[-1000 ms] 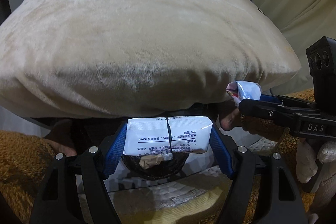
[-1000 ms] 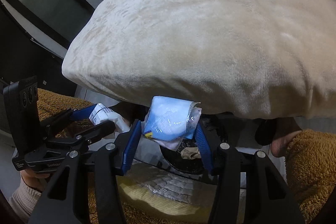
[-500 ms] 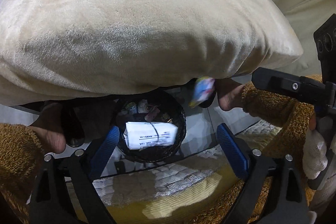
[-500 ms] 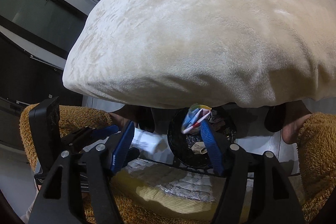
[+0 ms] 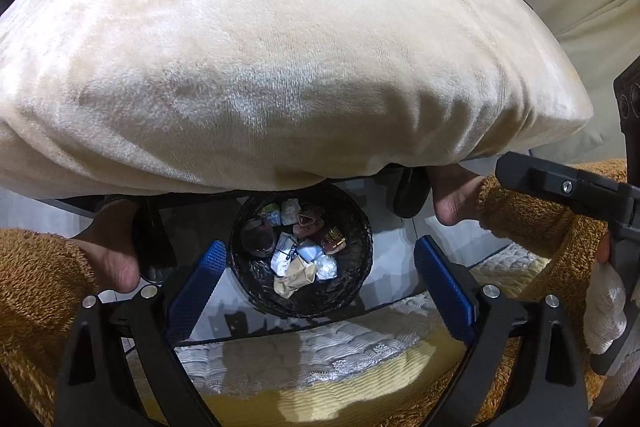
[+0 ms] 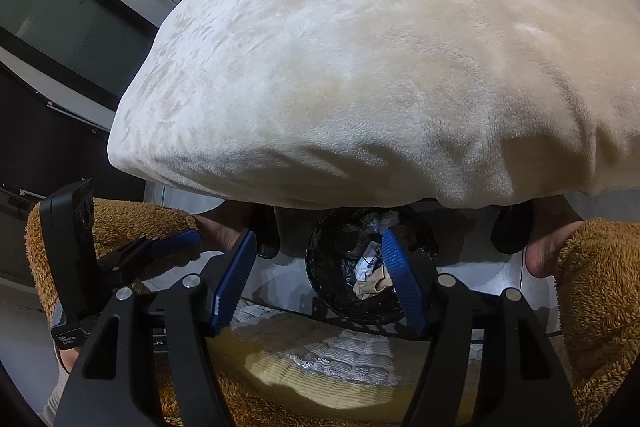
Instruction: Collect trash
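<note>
A round black-lined trash bin [image 5: 352, 291] stands on the floor below, holding several wrappers: a white printed packet [image 5: 285, 255], a crumpled white piece [image 5: 326, 265], a tan paper [image 5: 294, 277]. My left gripper [image 5: 318, 277] is open and empty above the bin. My right gripper [image 6: 320, 271] is open and empty; the bin [image 6: 324, 283] lies under its right finger [image 6: 400, 279]. The right gripper's black body [image 5: 568, 187] shows at the left wrist view's right edge. The left gripper [image 6: 160, 247] shows at the right wrist view's left.
A large cream plush cushion [image 5: 280, 47] fills the upper view and overhangs the bin; it also shows in the right wrist view [image 6: 400, 59]. Brown fleece-clad legs and bare feet [image 5: 116, 259] flank the bin. A yellow and white mat [image 5: 320, 379] lies at the near edge.
Both grippers opened. The white packet fell from the left gripper and the blue-white wrapper from the right; both fell toward the bin below, where the packet now lies.
</note>
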A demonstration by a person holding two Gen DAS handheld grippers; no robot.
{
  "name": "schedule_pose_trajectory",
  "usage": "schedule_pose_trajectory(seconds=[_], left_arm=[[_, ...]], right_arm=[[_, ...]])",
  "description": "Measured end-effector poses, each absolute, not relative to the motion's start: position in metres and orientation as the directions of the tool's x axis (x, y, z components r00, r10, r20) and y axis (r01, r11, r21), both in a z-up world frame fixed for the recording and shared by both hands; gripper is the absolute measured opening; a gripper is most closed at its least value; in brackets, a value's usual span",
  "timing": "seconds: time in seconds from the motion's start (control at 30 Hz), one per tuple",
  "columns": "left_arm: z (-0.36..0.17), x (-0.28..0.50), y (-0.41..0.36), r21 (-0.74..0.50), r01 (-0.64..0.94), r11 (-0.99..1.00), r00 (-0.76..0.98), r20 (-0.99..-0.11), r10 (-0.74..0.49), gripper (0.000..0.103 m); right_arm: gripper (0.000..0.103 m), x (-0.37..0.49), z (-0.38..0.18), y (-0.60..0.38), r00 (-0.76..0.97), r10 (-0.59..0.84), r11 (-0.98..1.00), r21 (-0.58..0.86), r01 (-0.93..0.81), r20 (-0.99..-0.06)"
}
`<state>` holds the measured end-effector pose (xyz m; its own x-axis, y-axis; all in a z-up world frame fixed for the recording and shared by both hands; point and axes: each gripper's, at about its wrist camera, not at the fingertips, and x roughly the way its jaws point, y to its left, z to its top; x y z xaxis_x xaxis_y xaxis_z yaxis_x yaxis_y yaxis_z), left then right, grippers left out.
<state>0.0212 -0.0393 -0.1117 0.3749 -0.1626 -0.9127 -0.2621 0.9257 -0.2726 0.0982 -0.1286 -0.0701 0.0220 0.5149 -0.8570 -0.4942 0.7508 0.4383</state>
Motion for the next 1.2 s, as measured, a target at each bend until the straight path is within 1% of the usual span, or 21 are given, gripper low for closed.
schedule_pose_trajectory(seconds=[0.33, 0.57, 0.7, 0.87, 1.1, 1.2], left_arm=[[-0.078, 0.015, -0.037, -0.252, -0.219, 0.943, 0.521, -0.847, -0.105, 0.093], [-0.046, 0.009, -0.029, -0.236, -0.226, 0.945, 0.642, -0.766, -0.037, 0.093], [-0.030, 0.004, -0.026, -0.243, -0.212, 0.947, 0.696, -0.717, -0.028, 0.093], [-0.010, -0.004, -0.028, -0.207, -0.177, 0.962, 0.752, -0.659, -0.003, 0.093], [0.010, -0.016, -0.024, -0.206, -0.158, 0.966, 0.815, -0.579, 0.009, 0.093], [0.017, -0.020, -0.022, -0.211, -0.147, 0.966, 0.837, -0.547, 0.007, 0.093]], right_arm=[[0.066, 0.093, -0.051, -0.124, 0.135, 0.510, 0.748, 0.360, -0.557, -0.850], [0.066, 0.091, -0.036, -0.124, 0.212, 0.519, 0.747, 0.318, -0.584, -0.828], [0.066, 0.088, -0.025, -0.122, 0.254, 0.543, 0.730, 0.301, -0.613, -0.800], [0.066, 0.079, -0.008, -0.119, 0.321, 0.575, 0.704, 0.255, -0.663, -0.752], [0.066, 0.071, 0.012, -0.120, 0.393, 0.607, 0.684, 0.202, -0.701, -0.691], [0.068, 0.067, 0.021, -0.122, 0.423, 0.630, 0.671, 0.181, -0.720, -0.652]])
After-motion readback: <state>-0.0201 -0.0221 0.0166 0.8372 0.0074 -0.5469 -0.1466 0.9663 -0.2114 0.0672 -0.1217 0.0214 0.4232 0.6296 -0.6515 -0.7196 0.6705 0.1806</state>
